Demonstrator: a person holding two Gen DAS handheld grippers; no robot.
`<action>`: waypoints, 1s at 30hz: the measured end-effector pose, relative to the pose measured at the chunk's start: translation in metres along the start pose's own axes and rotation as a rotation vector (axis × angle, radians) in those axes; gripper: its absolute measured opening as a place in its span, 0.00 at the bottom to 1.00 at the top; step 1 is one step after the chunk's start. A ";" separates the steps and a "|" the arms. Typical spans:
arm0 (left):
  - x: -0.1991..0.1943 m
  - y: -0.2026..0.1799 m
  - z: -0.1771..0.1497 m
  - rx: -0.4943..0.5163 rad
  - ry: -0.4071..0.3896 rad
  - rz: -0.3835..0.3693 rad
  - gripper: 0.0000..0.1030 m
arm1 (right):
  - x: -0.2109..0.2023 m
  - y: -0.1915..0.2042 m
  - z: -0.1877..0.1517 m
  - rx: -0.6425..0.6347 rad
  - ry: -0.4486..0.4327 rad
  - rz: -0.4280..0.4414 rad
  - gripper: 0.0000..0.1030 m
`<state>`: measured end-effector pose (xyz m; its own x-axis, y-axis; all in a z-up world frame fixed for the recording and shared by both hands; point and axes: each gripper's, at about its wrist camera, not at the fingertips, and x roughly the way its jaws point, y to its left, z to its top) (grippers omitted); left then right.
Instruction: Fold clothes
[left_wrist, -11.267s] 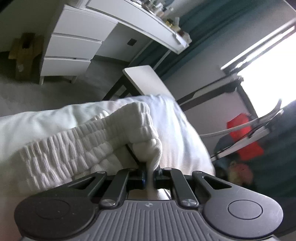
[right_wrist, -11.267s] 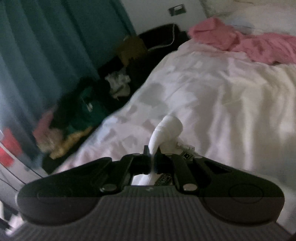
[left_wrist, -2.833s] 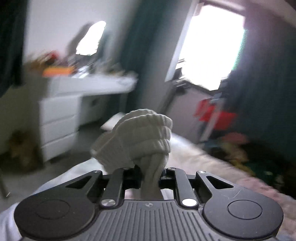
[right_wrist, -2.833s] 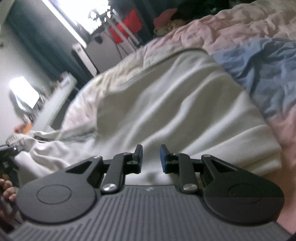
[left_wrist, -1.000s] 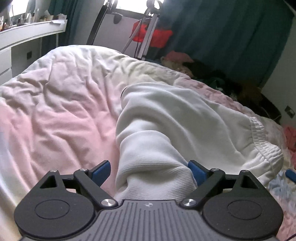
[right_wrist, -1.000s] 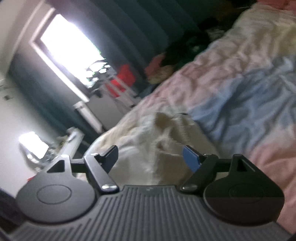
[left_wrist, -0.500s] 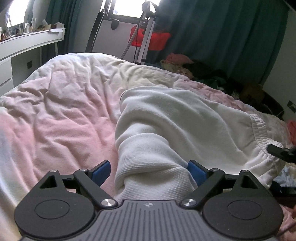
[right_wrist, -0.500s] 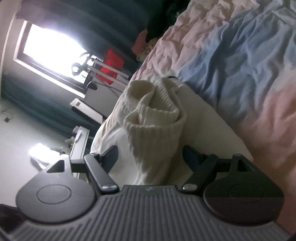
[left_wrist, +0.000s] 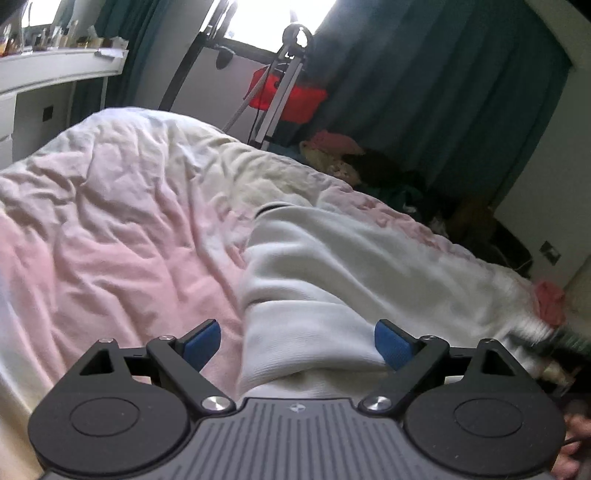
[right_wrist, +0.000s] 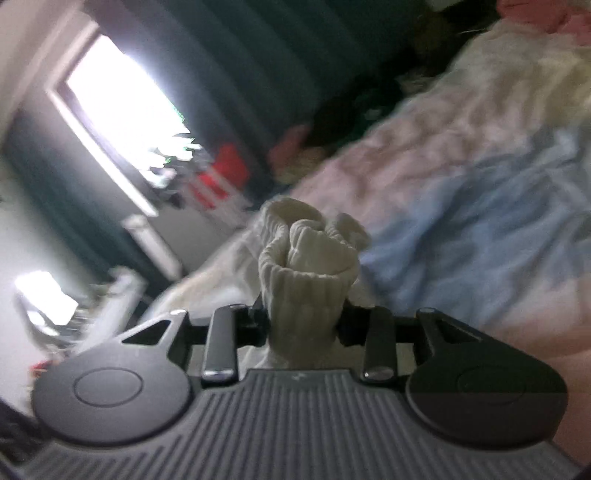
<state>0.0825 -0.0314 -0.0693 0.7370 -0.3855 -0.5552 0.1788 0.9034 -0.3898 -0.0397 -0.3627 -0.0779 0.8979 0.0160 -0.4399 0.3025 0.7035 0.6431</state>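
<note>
A white sweatshirt (left_wrist: 351, 266) lies across the pink and cream duvet (left_wrist: 110, 229). Its ribbed cuff end (left_wrist: 306, 343) sits between the blue pads of my left gripper (left_wrist: 297, 341), which stands wide open and does not pinch the cloth. In the right wrist view my right gripper (right_wrist: 303, 325) is shut on a bunched ribbed band of the sweatshirt (right_wrist: 310, 266), lifted above the bed. At the right edge of the left wrist view the garment's far end (left_wrist: 532, 325) is blurred where it is being pulled.
A white desk (left_wrist: 44, 74) stands at the left. A red box on a metal stand (left_wrist: 288, 96), dark curtains (left_wrist: 424, 92) and a heap of clothes on the floor (left_wrist: 351, 158) lie beyond the bed. A blue patch of bedding (right_wrist: 480, 206) spreads right. A hand (left_wrist: 576, 443) shows bottom right.
My right gripper has shut on the ribbed band it straddled half a second ago and lifted it. The left gripper stays open over the cuff; the garment's far end is being tugged.
</note>
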 end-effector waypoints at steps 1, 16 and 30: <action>0.002 0.002 0.000 -0.011 0.009 -0.001 0.89 | 0.006 -0.013 -0.002 0.069 0.037 -0.005 0.41; 0.041 0.061 -0.001 -0.390 0.238 -0.234 0.80 | 0.019 -0.032 -0.015 0.210 0.185 0.135 0.82; 0.015 0.039 0.017 -0.348 0.195 -0.288 0.43 | -0.011 -0.001 -0.003 0.121 0.090 0.109 0.30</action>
<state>0.1117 0.0010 -0.0803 0.5478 -0.6683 -0.5033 0.1039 0.6513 -0.7517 -0.0508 -0.3612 -0.0752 0.8970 0.1543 -0.4142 0.2465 0.6032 0.7585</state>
